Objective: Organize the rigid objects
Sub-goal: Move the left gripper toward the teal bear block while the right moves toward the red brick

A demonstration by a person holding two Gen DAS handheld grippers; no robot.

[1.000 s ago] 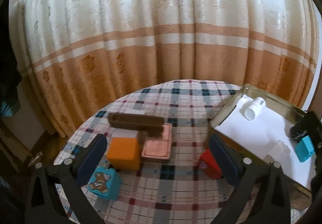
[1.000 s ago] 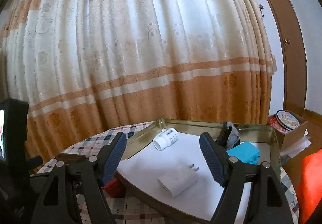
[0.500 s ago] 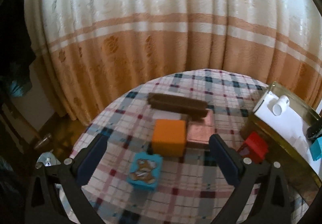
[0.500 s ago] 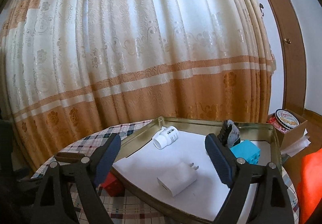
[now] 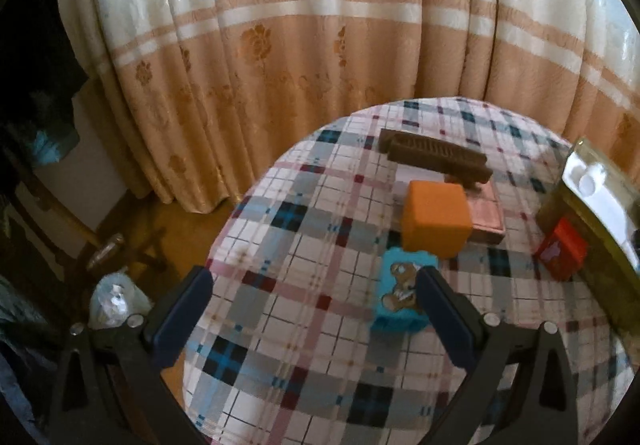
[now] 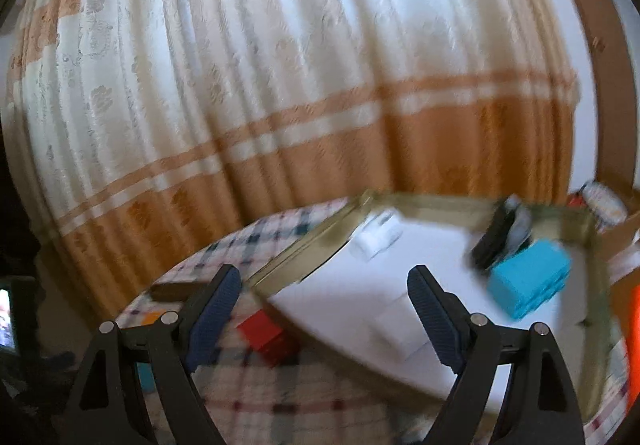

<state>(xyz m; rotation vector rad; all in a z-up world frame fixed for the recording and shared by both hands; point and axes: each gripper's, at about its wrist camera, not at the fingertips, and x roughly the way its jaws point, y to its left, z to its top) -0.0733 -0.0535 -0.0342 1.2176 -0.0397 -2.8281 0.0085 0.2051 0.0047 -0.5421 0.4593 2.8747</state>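
Left gripper (image 5: 312, 309): I see its jaws spread wide over the tabletop (image 5: 288, 309), and they hold nothing.
Bear block (image 5: 400, 295): it is blue with a little bear on it. It lies on the checked cloth, right by my left gripper's right finger.
Orange cube (image 5: 434, 219): it sits just past the bear block, in front of the pink box (image 5: 486, 215).
Brown comb (image 5: 434, 157): it lies at the far side, partly on the pink box.
Red block (image 5: 562, 253): it is on the right, just beside the gold tray (image 5: 576, 205).
Right gripper (image 6: 324, 305): I see its jaws wide too, and they hold nothing.
Tray inside: a blue block (image 6: 528, 279), a black thing (image 6: 496, 237) touching it and two white things (image 6: 378, 235) lie on white paper. This view is blurry.
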